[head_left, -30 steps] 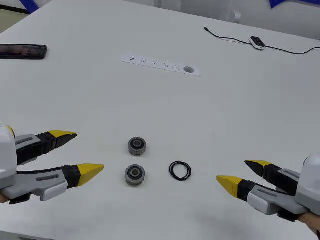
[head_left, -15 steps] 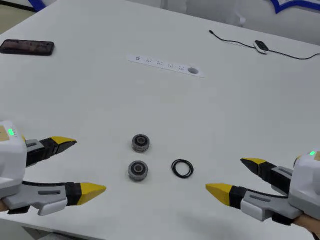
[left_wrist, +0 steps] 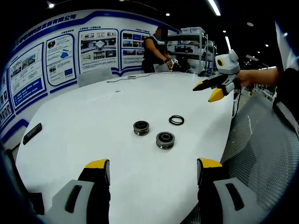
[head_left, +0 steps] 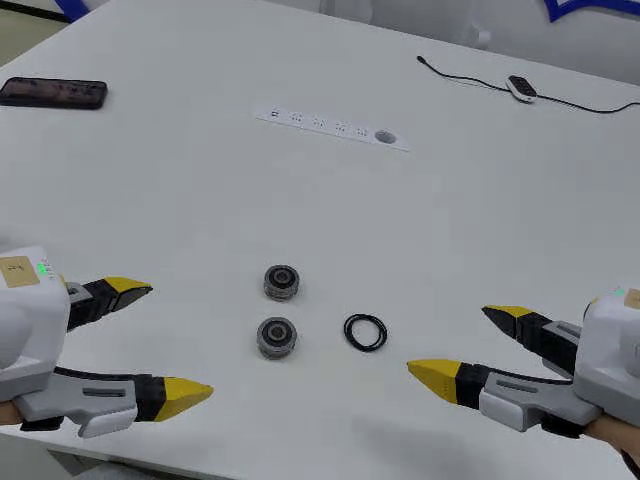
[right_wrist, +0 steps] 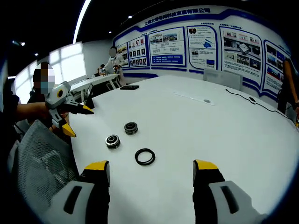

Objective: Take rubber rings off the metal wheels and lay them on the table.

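Observation:
Two small metal wheels with dark rubber rims sit on the white table: the far wheel [head_left: 281, 282] [left_wrist: 141, 127] [right_wrist: 131, 128] and the near wheel [head_left: 276, 337] [left_wrist: 165, 139] [right_wrist: 112, 141]. A loose black rubber ring [head_left: 365, 332] [left_wrist: 176, 120] [right_wrist: 145, 156] lies flat to the right of them. My left gripper [head_left: 168, 338] [left_wrist: 152, 170] hovers open at the lower left, apart from the wheels. At the lower right my right gripper [head_left: 470, 345] [right_wrist: 150, 172] is open too, with nothing between its jaws.
A white power strip [head_left: 330, 128] lies across the middle of the table. A black phone [head_left: 55, 92] rests at the far left, and a cable with a small remote [head_left: 517, 88] at the far right. People stand in the background [left_wrist: 156, 49].
Both grippers have drawn back a little toward the table's near edge and spread slightly wider. The wheels and ring have not moved; the camera shifted a bit.

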A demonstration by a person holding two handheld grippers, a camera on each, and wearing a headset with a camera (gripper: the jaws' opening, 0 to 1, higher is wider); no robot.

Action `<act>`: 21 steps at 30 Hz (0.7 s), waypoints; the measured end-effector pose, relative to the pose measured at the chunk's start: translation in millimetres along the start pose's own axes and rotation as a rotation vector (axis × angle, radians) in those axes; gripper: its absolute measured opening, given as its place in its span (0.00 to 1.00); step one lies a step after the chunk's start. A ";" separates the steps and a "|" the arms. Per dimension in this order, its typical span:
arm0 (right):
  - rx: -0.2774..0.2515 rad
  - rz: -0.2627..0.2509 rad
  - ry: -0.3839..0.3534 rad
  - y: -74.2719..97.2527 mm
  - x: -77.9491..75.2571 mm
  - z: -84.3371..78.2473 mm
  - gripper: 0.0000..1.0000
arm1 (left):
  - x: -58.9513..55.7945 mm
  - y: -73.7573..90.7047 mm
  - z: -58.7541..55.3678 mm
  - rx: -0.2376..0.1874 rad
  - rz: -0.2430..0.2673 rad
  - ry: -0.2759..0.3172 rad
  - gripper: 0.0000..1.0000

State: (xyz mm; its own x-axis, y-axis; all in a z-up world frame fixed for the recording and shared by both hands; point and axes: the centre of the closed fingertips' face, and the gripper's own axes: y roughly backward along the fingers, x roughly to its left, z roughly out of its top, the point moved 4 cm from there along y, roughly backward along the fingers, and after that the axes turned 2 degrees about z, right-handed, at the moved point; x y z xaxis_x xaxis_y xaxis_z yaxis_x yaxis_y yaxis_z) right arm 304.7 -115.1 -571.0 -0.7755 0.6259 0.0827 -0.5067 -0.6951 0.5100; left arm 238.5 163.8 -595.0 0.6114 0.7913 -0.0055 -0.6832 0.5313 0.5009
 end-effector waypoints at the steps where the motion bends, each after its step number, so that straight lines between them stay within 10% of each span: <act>1: -0.002 -0.001 -0.004 0.4 -1.0 -0.2 0.74 | 0.7 -0.3 -1.1 0.004 -0.002 -0.003 0.79; 21: 0.018 0.022 -0.005 -0.7 2.7 -3.8 0.74 | 5.9 -0.7 -4.7 0.007 0.005 -0.001 0.78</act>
State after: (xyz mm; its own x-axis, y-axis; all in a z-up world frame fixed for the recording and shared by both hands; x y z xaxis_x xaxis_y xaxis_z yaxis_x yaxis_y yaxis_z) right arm 301.5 -114.2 -574.3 -0.7844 0.6123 0.0989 -0.4825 -0.7026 0.5230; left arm 240.7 169.5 -599.5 0.6084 0.7936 -0.0016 -0.6837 0.5251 0.5067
